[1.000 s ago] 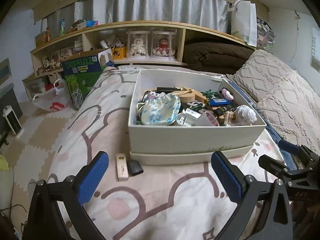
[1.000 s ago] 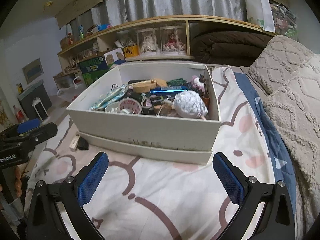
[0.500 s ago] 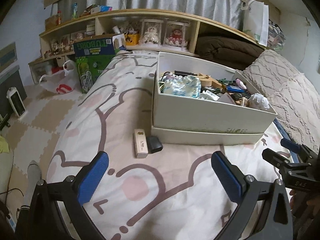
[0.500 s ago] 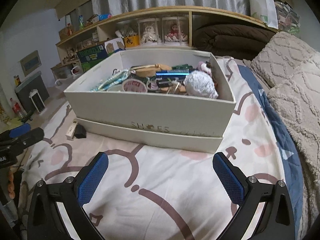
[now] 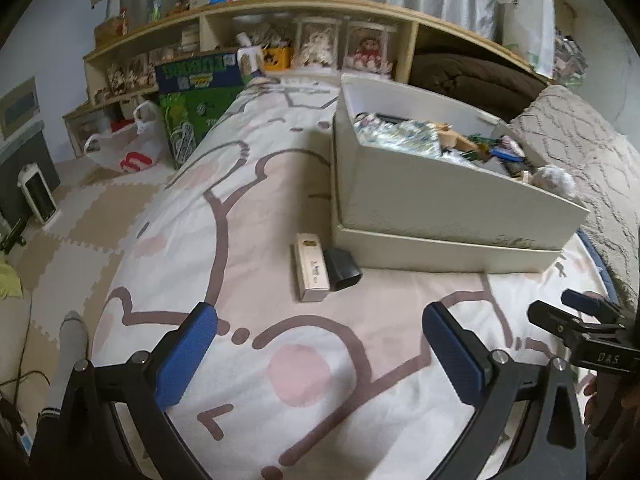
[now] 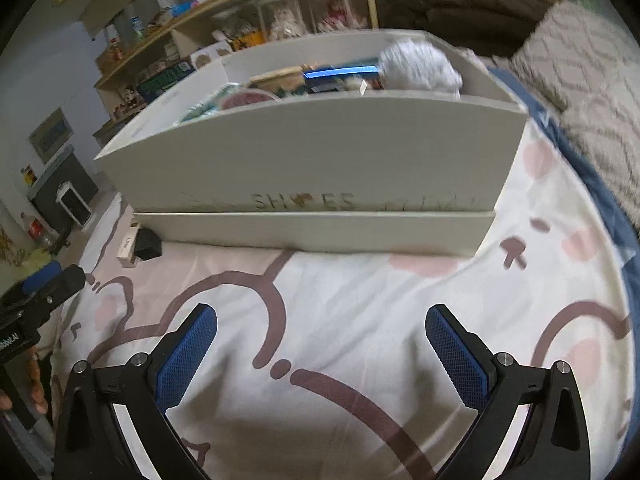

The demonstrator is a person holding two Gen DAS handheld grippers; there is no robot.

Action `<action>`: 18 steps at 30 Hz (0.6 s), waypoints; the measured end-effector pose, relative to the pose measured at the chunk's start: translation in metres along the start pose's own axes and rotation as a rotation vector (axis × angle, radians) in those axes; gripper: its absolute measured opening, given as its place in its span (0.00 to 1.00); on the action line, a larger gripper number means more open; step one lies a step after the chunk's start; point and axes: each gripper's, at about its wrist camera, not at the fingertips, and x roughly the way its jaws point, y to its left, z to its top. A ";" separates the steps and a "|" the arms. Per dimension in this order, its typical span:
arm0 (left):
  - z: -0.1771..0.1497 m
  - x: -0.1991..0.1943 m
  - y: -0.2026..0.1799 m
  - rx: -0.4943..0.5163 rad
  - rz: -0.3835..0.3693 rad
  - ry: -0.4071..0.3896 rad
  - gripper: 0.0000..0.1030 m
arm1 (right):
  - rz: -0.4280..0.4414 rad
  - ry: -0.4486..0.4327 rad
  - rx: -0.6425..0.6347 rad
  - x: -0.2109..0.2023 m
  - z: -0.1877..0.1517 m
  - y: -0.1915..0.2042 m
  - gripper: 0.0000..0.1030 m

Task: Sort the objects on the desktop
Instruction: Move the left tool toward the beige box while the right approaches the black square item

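Observation:
A cream shoe box [image 5: 448, 204] [image 6: 320, 164] full of small clutter sits on its lid on the patterned bedsheet. Just left of the box lie a beige oblong case [image 5: 311, 267] [image 6: 128, 246] and a small black object [image 5: 342, 269] [image 6: 149, 244], side by side. My left gripper [image 5: 320, 332] hovers open over the sheet a short way in front of these two, nothing between its blue pads. My right gripper [image 6: 320, 332] is open and low over the sheet, facing the box's front wall.
A wooden shelf unit [image 5: 280, 36] with dolls and boxes runs behind the bed. A green carton [image 5: 196, 96] and a plastic bag [image 5: 128, 148] stand on the foam-tiled floor at left. Knitted pillows [image 5: 580, 148] and a brown blanket [image 5: 464, 76] lie to the right.
My left gripper has swung left and closer to the beige case and black object. My right gripper has dropped low and nearer the box front. Both stay open.

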 end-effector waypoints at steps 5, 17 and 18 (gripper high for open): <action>0.004 0.023 0.014 -0.077 0.018 0.049 1.00 | -0.023 0.052 0.032 0.016 -0.003 -0.006 1.00; 0.029 0.055 0.050 -0.169 0.111 0.073 1.00 | -0.111 0.071 -0.062 0.034 -0.013 0.007 1.00; 0.033 0.057 0.055 -0.175 0.114 0.071 1.00 | -0.115 0.069 -0.067 0.034 -0.014 0.008 1.00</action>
